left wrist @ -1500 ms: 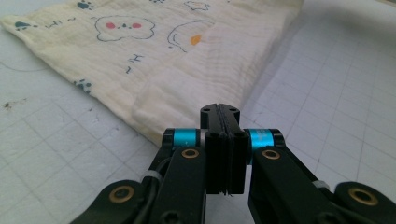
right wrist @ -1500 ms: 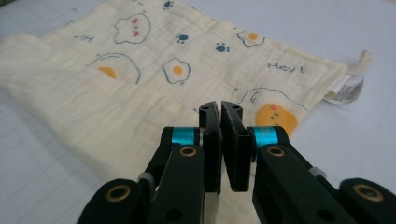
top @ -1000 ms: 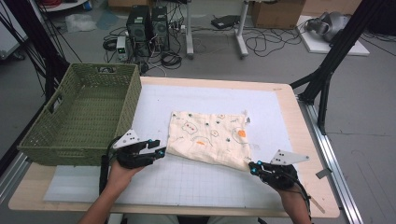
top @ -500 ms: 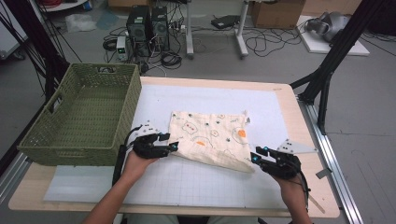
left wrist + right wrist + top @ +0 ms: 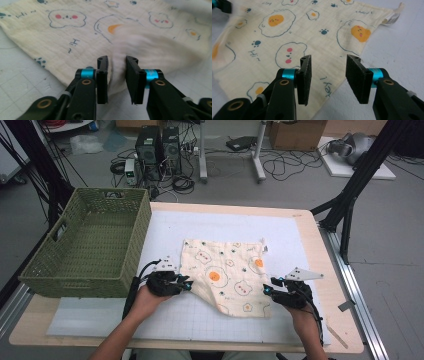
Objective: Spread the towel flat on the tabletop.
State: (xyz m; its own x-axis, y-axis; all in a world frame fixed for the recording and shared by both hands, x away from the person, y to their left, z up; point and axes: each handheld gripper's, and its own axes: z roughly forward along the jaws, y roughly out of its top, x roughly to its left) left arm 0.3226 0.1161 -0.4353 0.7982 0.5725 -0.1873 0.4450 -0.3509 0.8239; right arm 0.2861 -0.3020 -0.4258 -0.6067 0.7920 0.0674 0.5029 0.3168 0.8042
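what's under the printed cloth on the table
The cream egg-print cloth lies on a white gridded mat, which shows bare all round it and covers the wooden table. Whatever lies beneath the cloth's middle is covered; it looks flat, apart from a raised fold at the left gripper.

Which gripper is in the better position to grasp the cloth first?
Left. The left gripper already has a raised fold of the cloth between its jaws, which have just been closing. The right gripper stands open over the flat edge.
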